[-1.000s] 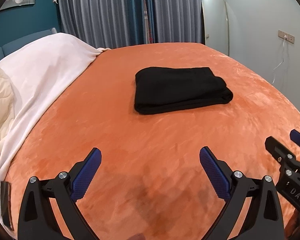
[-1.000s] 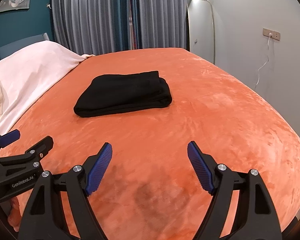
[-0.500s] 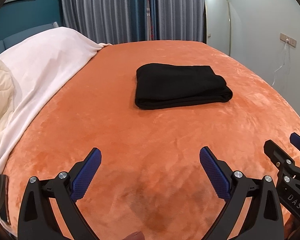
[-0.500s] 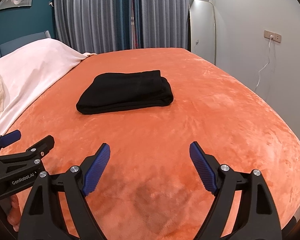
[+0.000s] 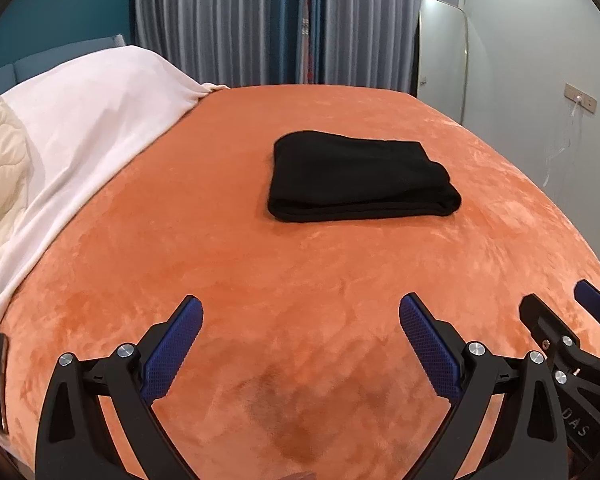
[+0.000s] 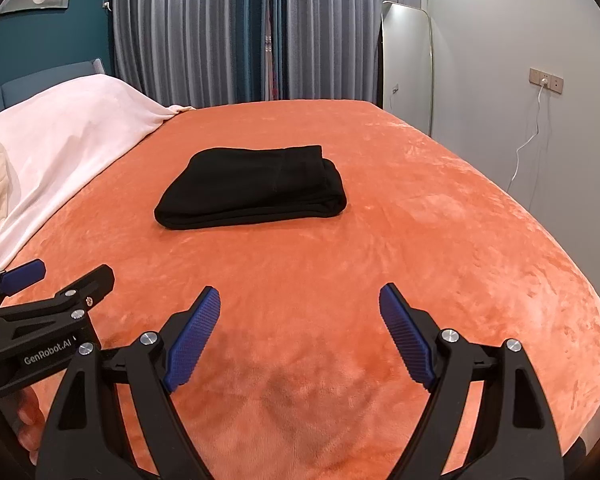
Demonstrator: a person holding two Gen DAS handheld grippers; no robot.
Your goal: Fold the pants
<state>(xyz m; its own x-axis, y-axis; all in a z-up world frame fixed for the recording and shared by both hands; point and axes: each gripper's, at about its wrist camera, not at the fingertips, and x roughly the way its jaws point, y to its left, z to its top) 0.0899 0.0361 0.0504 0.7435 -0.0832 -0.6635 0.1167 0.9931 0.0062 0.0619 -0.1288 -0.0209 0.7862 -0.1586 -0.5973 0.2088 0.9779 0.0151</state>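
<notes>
Pants (image 5: 360, 178) sit folded into a compact black bundle mid-bed at twelve o'clock, well apart from both tools; left tool (image 5: 300, 332) and right tool (image 6: 300, 320) gape wide, empty, clear of the finished fold over the orange blanket (image 6: 440, 240).

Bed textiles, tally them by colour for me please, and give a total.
Black: 1, the folded pants
Orange: 1, the blanket
White: 1, the sheet
Cream: 1, the quilt
Total: 4
</notes>
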